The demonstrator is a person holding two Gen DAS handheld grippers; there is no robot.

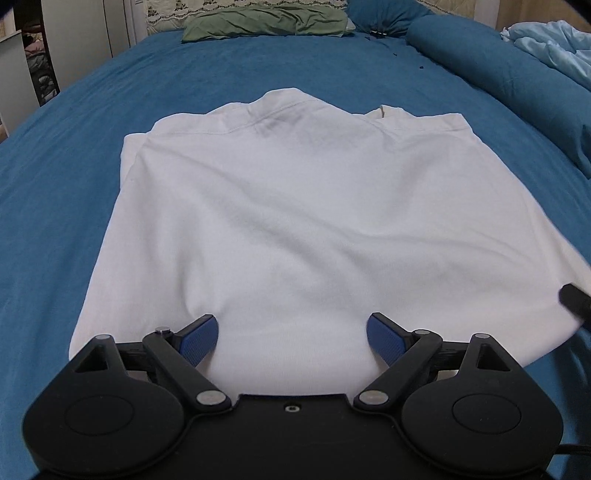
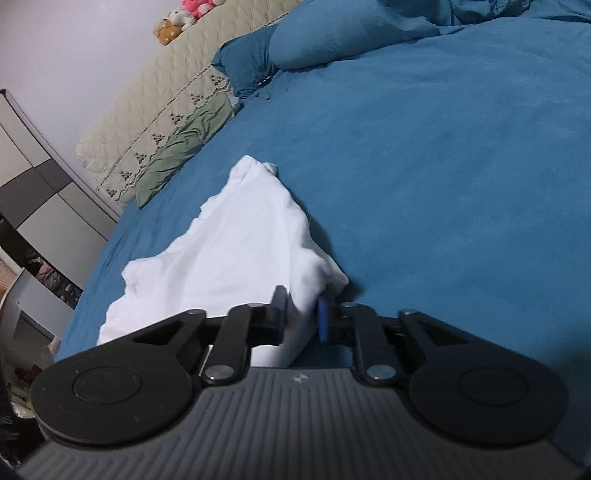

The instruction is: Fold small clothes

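A white shirt lies spread on the blue bed sheet, collar end far from me, sleeves folded in. My left gripper is open, its blue pads over the shirt's near hem, holding nothing. My right gripper is shut on the shirt's near right corner, and the white cloth bunches up between the jaws. A dark finger of the right gripper shows at the right edge of the left wrist view.
A green cloth and a quilted cream bedspread lie at the head of the bed. Blue pillows and a pale blue blanket sit at the right. A cabinet stands left of the bed. Stuffed toys sit at the back.
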